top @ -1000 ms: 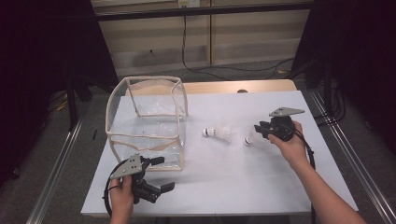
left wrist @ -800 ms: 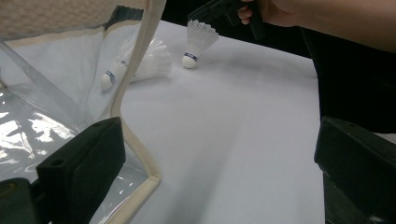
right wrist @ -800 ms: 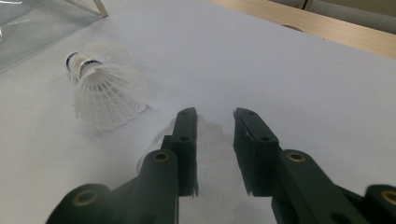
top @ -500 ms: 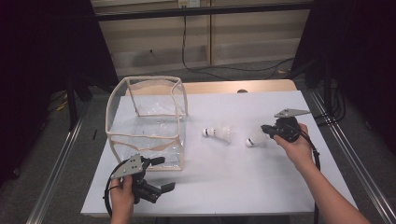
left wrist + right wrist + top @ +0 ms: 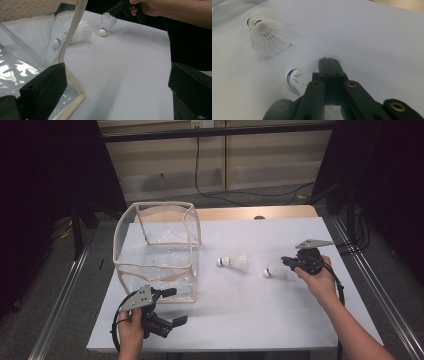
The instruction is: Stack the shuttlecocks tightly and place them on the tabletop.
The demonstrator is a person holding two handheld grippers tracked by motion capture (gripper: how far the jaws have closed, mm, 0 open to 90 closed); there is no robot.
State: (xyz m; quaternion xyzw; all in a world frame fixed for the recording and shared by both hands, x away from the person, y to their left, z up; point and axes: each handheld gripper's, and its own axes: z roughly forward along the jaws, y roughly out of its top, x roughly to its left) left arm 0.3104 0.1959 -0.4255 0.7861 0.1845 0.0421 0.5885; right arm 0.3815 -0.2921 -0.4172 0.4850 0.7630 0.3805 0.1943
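Two shuttlecocks (image 5: 235, 263) outside clear box (image 5: 156, 251)

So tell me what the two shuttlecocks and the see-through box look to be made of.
Held shuttlecock: white plastic lattice skirt, going by its moulded ribs; white rounded head with a blue band, material unclear. Lying shuttlecock: the same look. Box: clear glossy film, probably vinyl, since it wrinkles and glares; beige edging looks like woven fabric.

A white surface (image 5: 280, 320) sits over a grey floor (image 5: 60, 285), with metal rails (image 5: 57, 307) running along both sides. Beyond its far wooden edge (image 5: 280, 213) stands a pale panelled wall (image 5: 260, 160), a black cable (image 5: 200, 175) hanging down it, and dark curtains (image 5: 45, 175) close in left and right.
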